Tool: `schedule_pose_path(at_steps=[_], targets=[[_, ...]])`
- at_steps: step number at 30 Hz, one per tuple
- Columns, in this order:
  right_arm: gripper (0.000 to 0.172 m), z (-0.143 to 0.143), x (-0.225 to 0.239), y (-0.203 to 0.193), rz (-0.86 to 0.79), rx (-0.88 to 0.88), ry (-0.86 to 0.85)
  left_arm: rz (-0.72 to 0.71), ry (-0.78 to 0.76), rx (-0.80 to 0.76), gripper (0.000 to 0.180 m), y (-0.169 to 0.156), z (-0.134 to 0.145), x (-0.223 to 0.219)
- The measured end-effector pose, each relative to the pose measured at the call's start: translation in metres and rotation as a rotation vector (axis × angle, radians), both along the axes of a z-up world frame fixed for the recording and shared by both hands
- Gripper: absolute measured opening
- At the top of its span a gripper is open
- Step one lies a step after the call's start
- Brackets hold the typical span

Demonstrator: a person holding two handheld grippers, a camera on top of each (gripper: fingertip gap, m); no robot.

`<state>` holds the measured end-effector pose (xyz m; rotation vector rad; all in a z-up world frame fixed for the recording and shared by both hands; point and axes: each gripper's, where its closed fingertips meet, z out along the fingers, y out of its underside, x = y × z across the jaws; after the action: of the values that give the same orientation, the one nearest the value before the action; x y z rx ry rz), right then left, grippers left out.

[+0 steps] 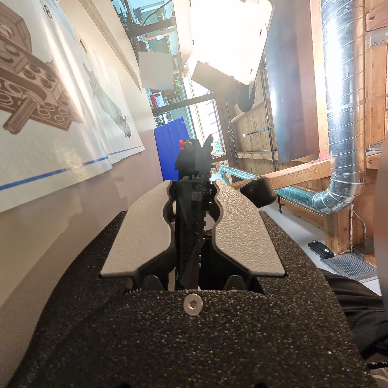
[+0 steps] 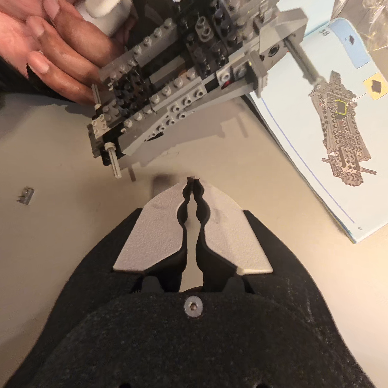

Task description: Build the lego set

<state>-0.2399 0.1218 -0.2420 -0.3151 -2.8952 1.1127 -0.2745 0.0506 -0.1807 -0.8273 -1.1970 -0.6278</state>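
Note:
My left gripper (image 1: pixel 193 185) is shut on a long grey and black brick model (image 1: pixel 190 210), with both pads pressed against its sides. The model sticks out past the fingertips and has a small red piece (image 1: pixel 181 144) at its far end. In the right wrist view the same model (image 2: pixel 168 73) hangs tilted above the beige table (image 2: pixel 231 168), with a person's hand (image 2: pixel 52 48) beside it. My right gripper (image 2: pixel 192 181) is below the model, just over the table. It is shut on a small dark piece (image 2: pixel 191 179) pinched at its fingertips.
An open instruction booklet (image 2: pixel 325 126) lies on the table at the right and also shows in the left wrist view (image 1: pixel 52 105). A small grey brick piece (image 2: pixel 26 194) lies on the table at the left. A blue bin (image 1: pixel 170 151) stands beyond the table. Spacing between my two grippers at the tips: around 10 cm.

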Motion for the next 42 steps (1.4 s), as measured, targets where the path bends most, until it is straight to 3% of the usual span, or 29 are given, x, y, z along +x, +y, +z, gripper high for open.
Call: schedule_pose_path(at_steps=[4,11,14,25,42], targets=[[0.003,0.025,-0.006,0.001,-0.028,-0.051,0.043,-0.001,0.003,0.000,0.034,0.000,0.000,0.000],[0.003,0.096,-0.015,-0.015,-0.032,-0.227,0.123,-0.001,0.020,-0.001,0.034,0.001,0.002,0.001],[0.003,0.110,-0.020,-0.028,-0.016,-0.241,0.158,-0.004,0.025,-0.005,0.034,0.001,0.003,0.002],[0.003,0.082,-0.036,-0.050,-0.005,-0.087,0.193,-0.005,0.025,-0.011,0.034,0.002,0.002,0.002],[0.003,0.080,-0.037,-0.054,0.041,-0.066,0.211,-0.008,0.024,-0.016,0.034,0.003,0.002,0.002]])
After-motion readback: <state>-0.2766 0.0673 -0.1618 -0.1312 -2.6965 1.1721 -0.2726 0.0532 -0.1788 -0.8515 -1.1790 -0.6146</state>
